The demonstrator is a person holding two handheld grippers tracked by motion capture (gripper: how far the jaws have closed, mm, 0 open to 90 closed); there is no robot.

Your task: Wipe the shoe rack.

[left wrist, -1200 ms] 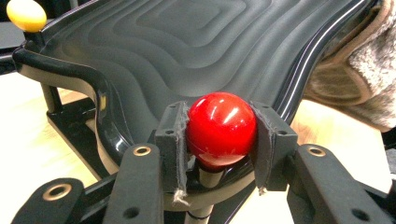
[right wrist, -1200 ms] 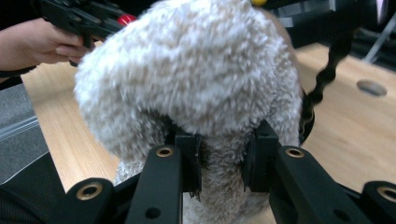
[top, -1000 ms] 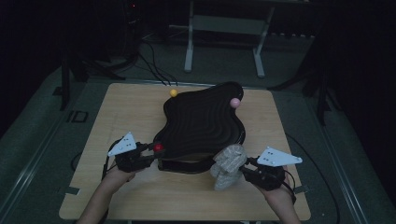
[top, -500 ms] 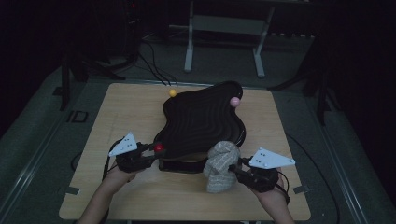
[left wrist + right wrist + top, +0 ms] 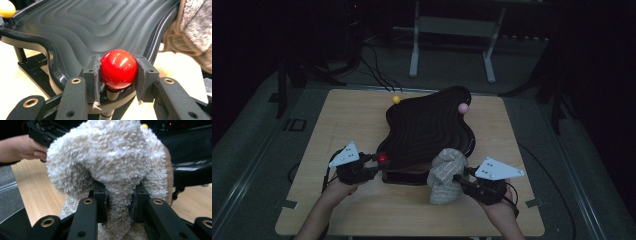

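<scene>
A black wavy tray (image 5: 427, 127) with ridged contours stands on a low stand in the middle of the table. At its near left corner is a red ball knob (image 5: 383, 159) (image 5: 118, 68), and my left gripper (image 5: 374, 166) (image 5: 117, 75) is shut on it. A yellow knob (image 5: 396, 99) (image 5: 7, 8) and a pink knob (image 5: 463, 107) mark the far corners. My right gripper (image 5: 458, 180) (image 5: 119, 203) is shut on a fluffy cream cloth (image 5: 446, 175) (image 5: 110, 162), which hangs bunched against the tray's near right edge.
The light wooden table (image 5: 342, 120) sits on a dark floor. Cables (image 5: 377, 75) and a metal frame stand (image 5: 452, 40) lie beyond its far edge. A hand (image 5: 22, 147) with the other gripper shows behind the cloth in the right gripper view.
My right gripper has carried the cloth a little left and toward the tray's near right edge. The left gripper has stayed on the red knob.
</scene>
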